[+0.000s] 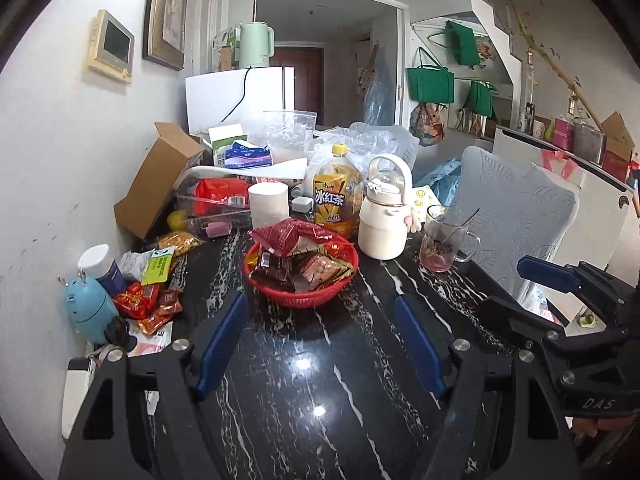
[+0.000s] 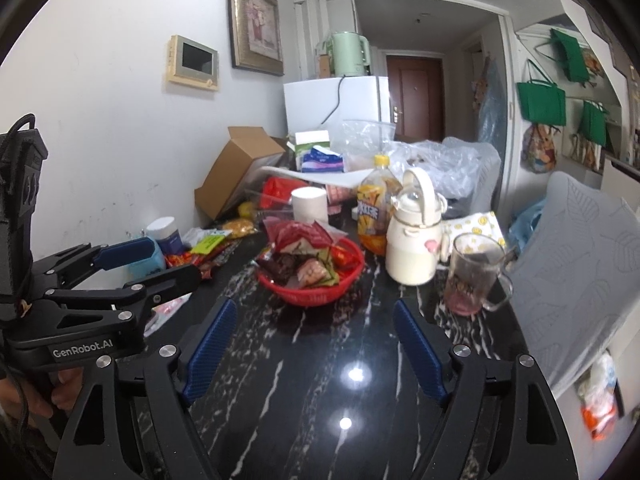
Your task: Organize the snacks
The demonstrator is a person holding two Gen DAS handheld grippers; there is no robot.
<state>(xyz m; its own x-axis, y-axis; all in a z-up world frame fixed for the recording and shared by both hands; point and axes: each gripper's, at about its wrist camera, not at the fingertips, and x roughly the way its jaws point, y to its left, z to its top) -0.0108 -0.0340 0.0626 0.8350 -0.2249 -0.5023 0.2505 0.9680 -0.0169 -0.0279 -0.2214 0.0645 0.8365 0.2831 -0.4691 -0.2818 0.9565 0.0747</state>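
A red basket heaped with snack packets stands mid-table on the black marble top. Loose red and orange snack packets lie at the left by the wall. My left gripper is open and empty, held just in front of the basket. My right gripper is open and empty too, also short of the basket. Each gripper shows at the edge of the other's view: the right gripper at right, the left gripper at left.
Behind the basket stand a tea bottle, a white flask, a glass mug with a spoon, a paper roll, a clear bin and a cardboard box. A blue gadget sits left. A chair stands right.
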